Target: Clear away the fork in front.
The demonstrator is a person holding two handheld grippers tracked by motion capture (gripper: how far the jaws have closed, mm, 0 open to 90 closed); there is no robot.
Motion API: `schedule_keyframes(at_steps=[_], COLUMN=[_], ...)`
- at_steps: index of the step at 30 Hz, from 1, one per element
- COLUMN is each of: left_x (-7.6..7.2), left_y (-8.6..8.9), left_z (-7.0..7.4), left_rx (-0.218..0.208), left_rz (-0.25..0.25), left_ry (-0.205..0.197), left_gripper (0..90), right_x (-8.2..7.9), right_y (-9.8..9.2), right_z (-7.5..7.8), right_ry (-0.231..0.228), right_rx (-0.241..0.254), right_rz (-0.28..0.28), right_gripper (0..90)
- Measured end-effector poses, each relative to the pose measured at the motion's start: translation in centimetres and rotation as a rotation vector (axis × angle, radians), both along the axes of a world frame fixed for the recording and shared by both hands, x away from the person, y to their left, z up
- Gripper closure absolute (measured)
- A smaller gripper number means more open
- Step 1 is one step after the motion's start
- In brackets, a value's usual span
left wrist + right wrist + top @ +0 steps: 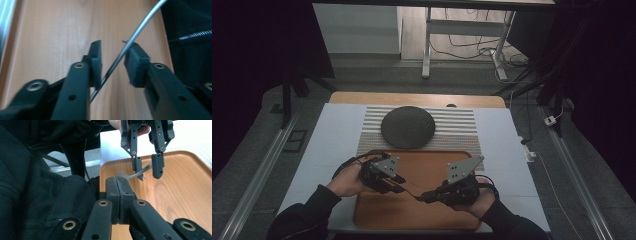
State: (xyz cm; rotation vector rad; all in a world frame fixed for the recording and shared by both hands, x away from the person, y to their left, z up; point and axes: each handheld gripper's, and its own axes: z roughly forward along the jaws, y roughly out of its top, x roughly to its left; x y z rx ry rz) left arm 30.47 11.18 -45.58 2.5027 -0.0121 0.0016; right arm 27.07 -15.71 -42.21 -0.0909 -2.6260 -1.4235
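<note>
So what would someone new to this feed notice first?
Probably the two tongs meeting over the wooden tray near the table's front: the right tongs are shut on a thin metal utensil whose far end passes between the open left tongs. Beyond them, a dark round plate sits on a striped mat.

Place: a lab or test room set up for recording, not a home.
Table: a desk [332, 135] with a pale cover, standing alone on grey carpet [252, 165].
Surroundings: dark curtains [252, 50] at the left and right sides.
Floor: loose cables [472, 50] past the desk's far edge, a white plug strip [530, 154] off its right edge, metal rails [257, 180] along both sides.
Furniture: the white legs of another desk [427, 45] behind.
</note>
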Motion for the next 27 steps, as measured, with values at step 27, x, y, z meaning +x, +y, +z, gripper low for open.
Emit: schedule_keyframes(at_steps=[27], left_x=[-1.6], left_y=[-1.0], left_z=[-0.6], left_rx=[0.100], left_rz=[-0.076], left_ry=[0.106], left_gripper=[86.3], right_x=[1.3], right_y=[-0.6], right_z=[-0.9], right_ry=[0.025], right_rx=[-0.045], right_rz=[-0.130], right_gripper=[64.0])
